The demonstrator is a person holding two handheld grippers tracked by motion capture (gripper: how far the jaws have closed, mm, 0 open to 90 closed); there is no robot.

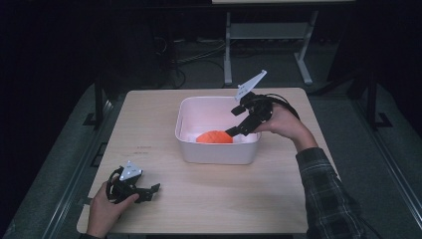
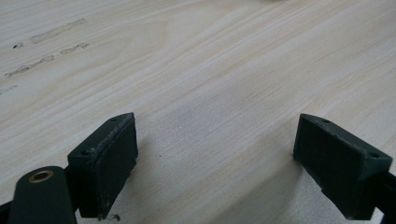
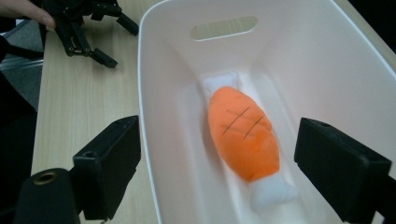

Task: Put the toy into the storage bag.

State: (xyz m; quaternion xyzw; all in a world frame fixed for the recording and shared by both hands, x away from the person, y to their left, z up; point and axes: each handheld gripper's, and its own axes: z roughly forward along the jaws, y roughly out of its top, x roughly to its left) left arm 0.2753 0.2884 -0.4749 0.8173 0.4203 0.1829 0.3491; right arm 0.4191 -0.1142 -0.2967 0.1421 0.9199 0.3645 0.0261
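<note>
The white tub (image 1: pixel 217 130) sits in the middle of the wooden table (image 1: pixel 209 204), and everything here is told from that tub.

Far to the left of the tub, near the front edge of the table, the left gripper (image 1: pixel 149 192) rests low on the wood in the person's left hand (image 1: pixel 107 206). In the left gripper view its 2 black jaws stand wide apart, with bare wood between them. It holds nothing.

Inside the tub lies the orange plush toy (image 3: pixel 243 132). It looks like a piece of meat on a bone, with a white end (image 3: pixel 271 193) at each tip and 3 dark lines stitched on top. It lies flat on the tub floor, along the long way of the tub, a bit nearer the right wall in the high view (image 1: pixel 214 137).

At the right side of the tub, the right gripper (image 1: pixel 236 130) hangs over the rim, tipped down into the tub. Its jaws are wide open too, and nothing is between them. In the right gripper view the toy lies below, not touched by either jaw.

It looks like the toy is now put down in the tub and let go, so this is the end of the drop step. Next, the right gripper should lift up clear of the tub wall without bumping the rim or the toy.
</note>
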